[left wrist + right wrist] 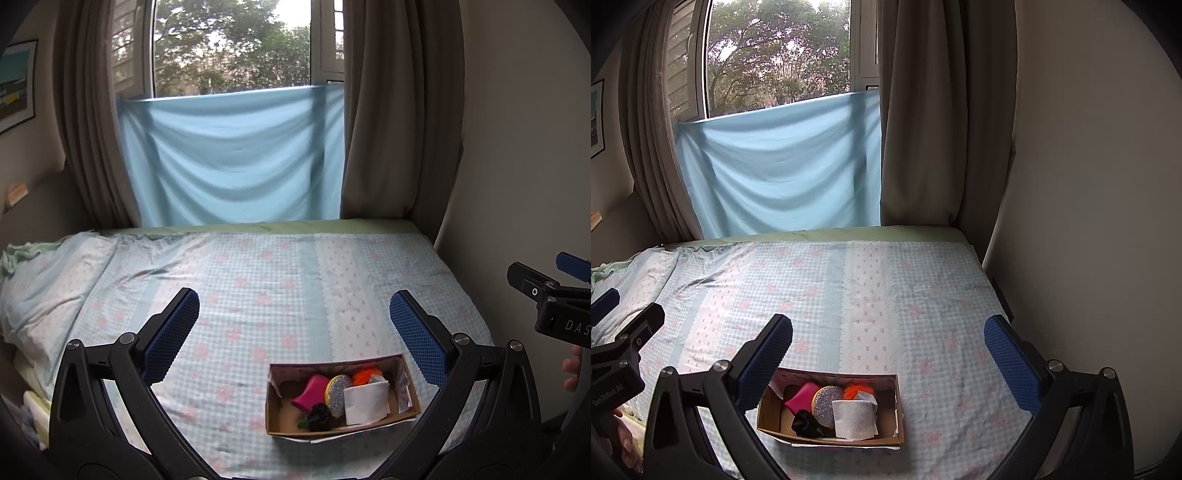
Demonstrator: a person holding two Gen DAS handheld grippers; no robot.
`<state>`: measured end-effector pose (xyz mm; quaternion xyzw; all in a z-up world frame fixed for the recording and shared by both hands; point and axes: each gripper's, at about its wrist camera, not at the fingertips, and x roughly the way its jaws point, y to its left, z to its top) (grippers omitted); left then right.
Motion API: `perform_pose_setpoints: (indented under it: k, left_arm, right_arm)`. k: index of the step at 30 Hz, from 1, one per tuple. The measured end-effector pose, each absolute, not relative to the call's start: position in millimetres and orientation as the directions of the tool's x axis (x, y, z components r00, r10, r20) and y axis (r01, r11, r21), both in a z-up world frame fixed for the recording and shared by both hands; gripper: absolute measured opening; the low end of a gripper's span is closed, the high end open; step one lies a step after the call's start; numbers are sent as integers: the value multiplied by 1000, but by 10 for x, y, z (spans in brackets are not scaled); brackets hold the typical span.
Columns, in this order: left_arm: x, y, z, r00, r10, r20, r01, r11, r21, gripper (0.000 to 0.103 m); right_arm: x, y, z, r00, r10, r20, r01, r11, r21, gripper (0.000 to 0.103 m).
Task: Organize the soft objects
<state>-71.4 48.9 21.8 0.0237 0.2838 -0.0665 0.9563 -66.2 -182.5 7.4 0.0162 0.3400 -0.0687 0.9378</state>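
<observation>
Both my tongs, left point(294, 334) and right point(888, 356), gape wide and empty above the open brown cardboard box point(405, 373) on the checked bed point(258, 280); soft bits already lie inside, so I judge either sorted or awaiting unpacking

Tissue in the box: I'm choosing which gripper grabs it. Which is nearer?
Right, probably. The tissue lies almost straight ahead of the right gripper; from the left gripper it sits off to the right.
</observation>
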Motion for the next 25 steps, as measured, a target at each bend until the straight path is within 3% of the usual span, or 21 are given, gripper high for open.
perform_pose_setpoints:
  k: [25]
  left_arm:
    - [-760, 381, 288, 878, -53, -477, 98, 993, 71, 103]
  right_arm:
    - [-636, -1905, 78, 764, -112, -635, 126, 992, -23, 103]
